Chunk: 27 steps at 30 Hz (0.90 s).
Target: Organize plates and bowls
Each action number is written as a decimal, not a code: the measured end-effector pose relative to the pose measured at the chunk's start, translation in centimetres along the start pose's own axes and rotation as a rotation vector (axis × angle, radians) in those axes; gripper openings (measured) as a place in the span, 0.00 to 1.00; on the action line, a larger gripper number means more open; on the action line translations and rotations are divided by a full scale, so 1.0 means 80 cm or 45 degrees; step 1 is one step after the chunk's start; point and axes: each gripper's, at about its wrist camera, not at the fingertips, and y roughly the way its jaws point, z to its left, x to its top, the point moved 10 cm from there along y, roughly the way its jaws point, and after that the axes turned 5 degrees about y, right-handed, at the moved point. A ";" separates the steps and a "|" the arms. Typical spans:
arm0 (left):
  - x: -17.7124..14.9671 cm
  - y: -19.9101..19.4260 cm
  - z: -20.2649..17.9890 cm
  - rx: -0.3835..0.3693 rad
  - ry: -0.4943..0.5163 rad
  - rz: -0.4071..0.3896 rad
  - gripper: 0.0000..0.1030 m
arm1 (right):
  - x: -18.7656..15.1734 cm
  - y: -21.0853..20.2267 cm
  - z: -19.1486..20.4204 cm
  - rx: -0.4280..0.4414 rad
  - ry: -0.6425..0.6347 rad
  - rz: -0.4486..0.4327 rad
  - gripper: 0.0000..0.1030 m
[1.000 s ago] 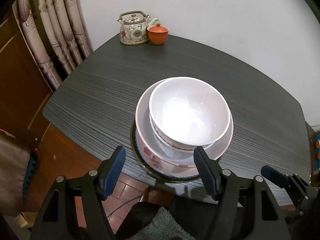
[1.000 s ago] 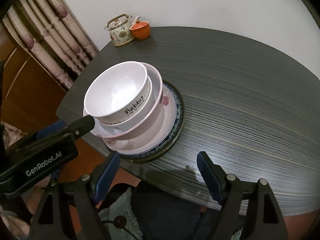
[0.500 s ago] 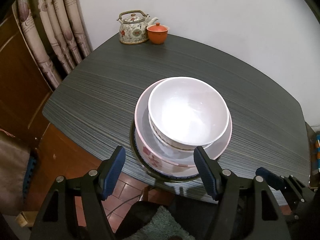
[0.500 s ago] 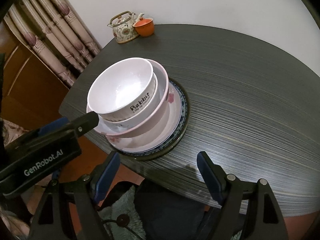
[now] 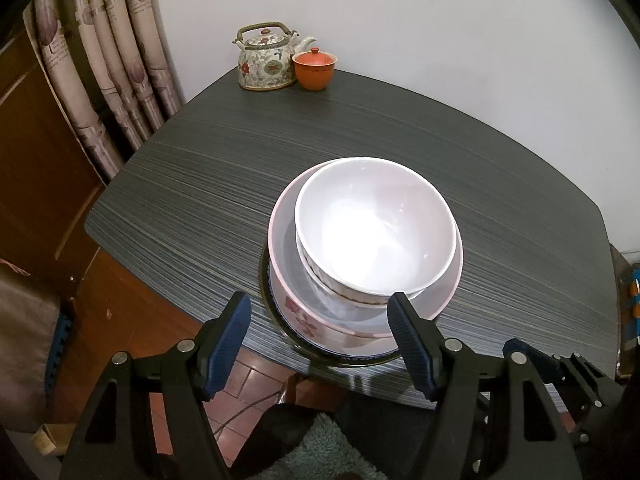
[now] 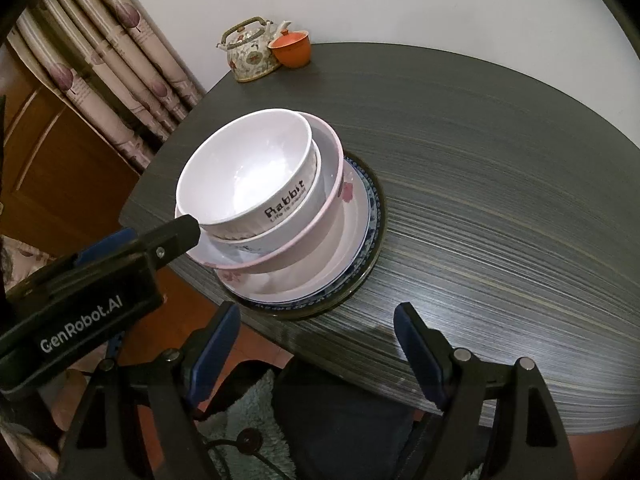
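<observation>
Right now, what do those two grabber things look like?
Both are black frames with silver bolts and two fingers with dark blue ribbed pads: the left gripper and the right gripper. The left gripper's side reads "GenRobot.AI" in white letters. A thin black cable hangs under the right one.

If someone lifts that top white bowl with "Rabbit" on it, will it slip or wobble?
The Rabbit bowl looks glossy, so it may slip between fingers. It sits nested and slightly off-centre in the pink-rimmed bowl, so lifting could jostle the stack. It looks rigid and probably breakable if dropped near the table edge.
</observation>
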 end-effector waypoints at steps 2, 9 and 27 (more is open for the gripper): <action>0.000 0.000 0.001 0.006 0.002 -0.001 0.66 | 0.000 0.000 0.001 0.001 -0.004 0.001 0.79; 0.003 0.001 -0.001 0.011 0.006 -0.005 0.66 | -0.001 0.001 0.004 0.007 -0.006 0.009 0.79; 0.001 0.001 -0.005 0.006 0.011 0.005 0.66 | -0.003 0.004 0.007 0.017 -0.008 0.019 0.79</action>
